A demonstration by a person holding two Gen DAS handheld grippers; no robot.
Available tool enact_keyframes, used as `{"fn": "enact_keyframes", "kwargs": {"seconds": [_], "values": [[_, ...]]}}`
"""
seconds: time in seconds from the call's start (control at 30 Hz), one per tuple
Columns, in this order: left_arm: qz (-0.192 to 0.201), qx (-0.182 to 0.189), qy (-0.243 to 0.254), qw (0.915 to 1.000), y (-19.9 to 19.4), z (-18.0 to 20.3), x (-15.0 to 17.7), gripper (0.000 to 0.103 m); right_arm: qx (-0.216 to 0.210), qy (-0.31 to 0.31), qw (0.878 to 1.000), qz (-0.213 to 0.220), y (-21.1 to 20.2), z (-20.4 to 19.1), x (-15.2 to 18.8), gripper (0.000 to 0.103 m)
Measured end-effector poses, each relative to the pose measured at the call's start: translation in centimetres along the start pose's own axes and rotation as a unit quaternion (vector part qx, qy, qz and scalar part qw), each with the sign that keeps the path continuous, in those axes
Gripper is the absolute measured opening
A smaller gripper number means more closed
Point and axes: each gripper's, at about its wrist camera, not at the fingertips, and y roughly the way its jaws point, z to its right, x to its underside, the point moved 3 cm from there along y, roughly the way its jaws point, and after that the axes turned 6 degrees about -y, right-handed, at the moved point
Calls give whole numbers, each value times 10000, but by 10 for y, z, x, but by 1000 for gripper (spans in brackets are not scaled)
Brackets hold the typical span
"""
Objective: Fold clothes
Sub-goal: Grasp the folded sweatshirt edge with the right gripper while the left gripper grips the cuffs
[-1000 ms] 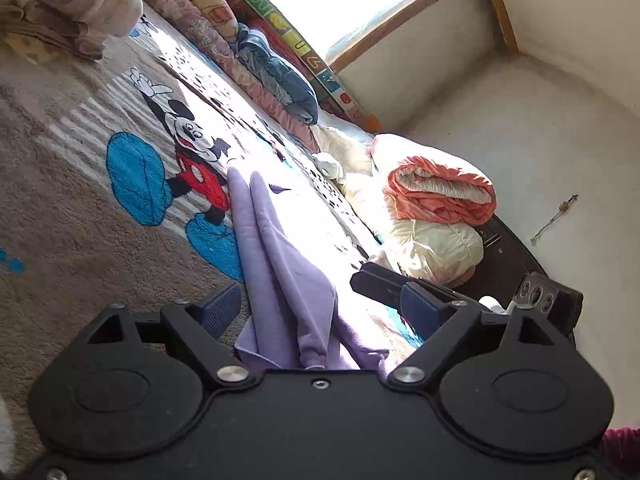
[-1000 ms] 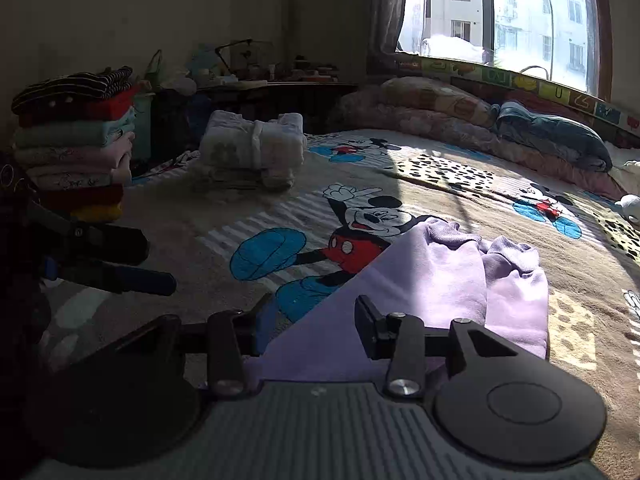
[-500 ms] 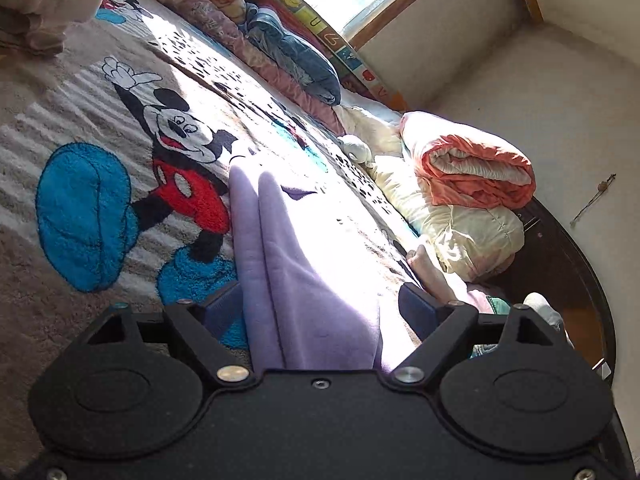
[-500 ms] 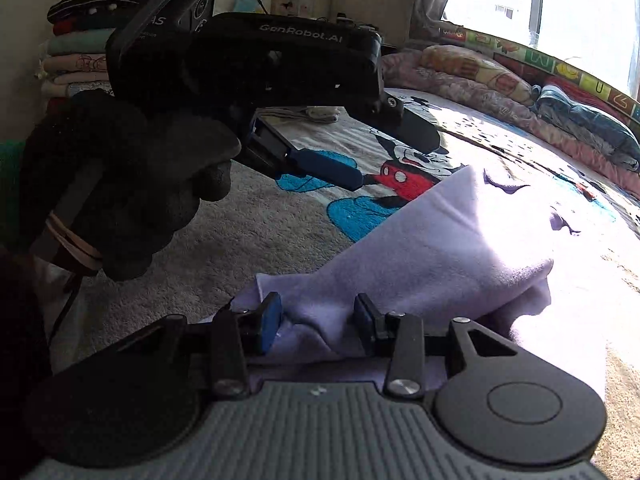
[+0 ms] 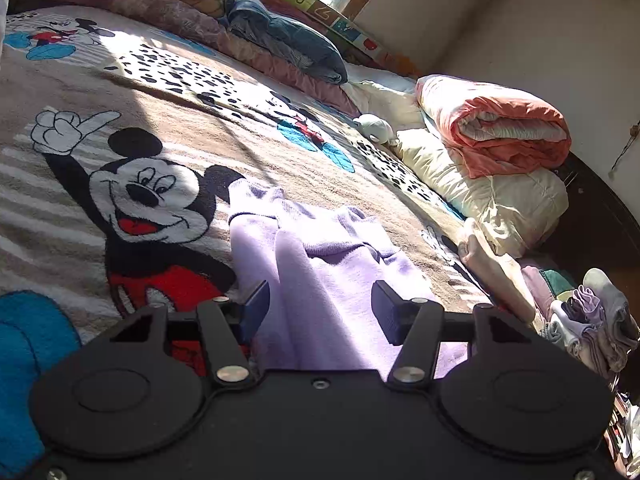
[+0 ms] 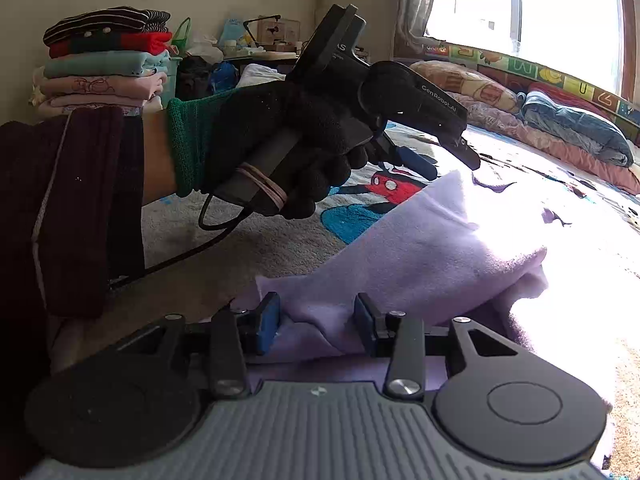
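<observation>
A lilac garment (image 5: 320, 272) lies partly folded on the cartoon-mouse blanket (image 5: 132, 196), with its cuffs at the far end. My left gripper (image 5: 322, 310) hovers low over the near part. It is open, and the fabric with a raised ridge lies between its fingers. In the right wrist view the garment (image 6: 420, 240) rises like a tent. My right gripper (image 6: 316, 322) is shut on a bunched fold at its near edge. A gloved hand (image 6: 280, 148) holds the left gripper (image 6: 452, 160) just over the cloth's peak.
A stack of folded clothes (image 6: 104, 64) stands at the back left. Rolled quilts (image 5: 496, 136) and pillows (image 5: 280, 40) line the far and right sides of the bed. Loose clothes (image 5: 592, 320) lie past the bed's right edge. A cable (image 6: 208, 236) trails from the left handle.
My left gripper has dropped lower and moved forward over the garment, and its fingers have narrowed. The right gripper stays shut on the fold and has lifted it, and the gloved hand moved across its view.
</observation>
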Motion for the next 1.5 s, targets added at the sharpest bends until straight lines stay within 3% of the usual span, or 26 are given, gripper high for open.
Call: {"fn": "enact_keyframes", "kwargs": {"seconds": [0.1, 0.17, 0.2, 0.27, 0.33, 0.47, 0.7, 0.77, 0.83, 0.9, 1.13, 1.2, 1.3, 1.33, 1.4, 1.5], "values": [[-129, -99, 216, 9996, 18, 4, -5, 39, 73, -75, 9999, 30, -1, -3, 2, 43], [-100, -121, 395, 9991, 23, 6, -5, 7, 64, -15, 10000, 64, -1, -2, 4, 43], [-3, -58, 452, 9990, 22, 7, -5, 5, 54, 5, 10000, 82, -2, -1, 5, 43], [311, 88, 469, 9984, 12, 7, -7, 4, 43, 49, 9999, 101, -1, 0, 6, 43], [462, -54, 429, 9980, 8, 3, -8, 4, 30, 87, 9999, 113, -1, 1, 6, 43], [472, -486, 176, 9975, 16, -13, -5, 4, 1, 165, 9998, 102, -2, 5, 6, 44], [427, -335, 33, 9985, 15, -15, -11, 6, -147, 578, 9982, 71, -10, 15, 1, 51], [367, -244, -63, 9990, 16, -16, -14, 38, -145, 649, 9977, 160, -19, 19, -3, 57], [307, -152, -158, 9993, 16, -18, -17, 50, -61, 635, 9977, 240, -26, 25, -8, 68], [256, -102, -163, 9995, 17, -18, -20, 50, 100, 539, 9980, 308, -30, 32, -15, 72], [40, -38, 536, 9985, 38, -4, -33, 47, 350, 70, 9992, 166, -5, 51, -33, 73], [-55, -97, 722, 9973, 47, -1, -33, 42, 404, -91, 9991, 100, 4, 53, -36, 79], [-156, -142, 1021, 9946, 59, 1, -32, 22, 320, -75, 9994, 149, 8, 55, -40, 79], [-153, -143, 1133, 9933, 61, 3, -31, 10, 246, -26, 9994, 223, 6, 55, -42, 79], [-126, -116, 1286, 9916, 64, 6, -31, 10, 113, -191, 9996, 197, 6, 46, -40, 84], [31, -29, 1278, 9918, 63, 7, -34, 9, -38, -555, 9984, -20, 10, 26, -32, 84]]}}
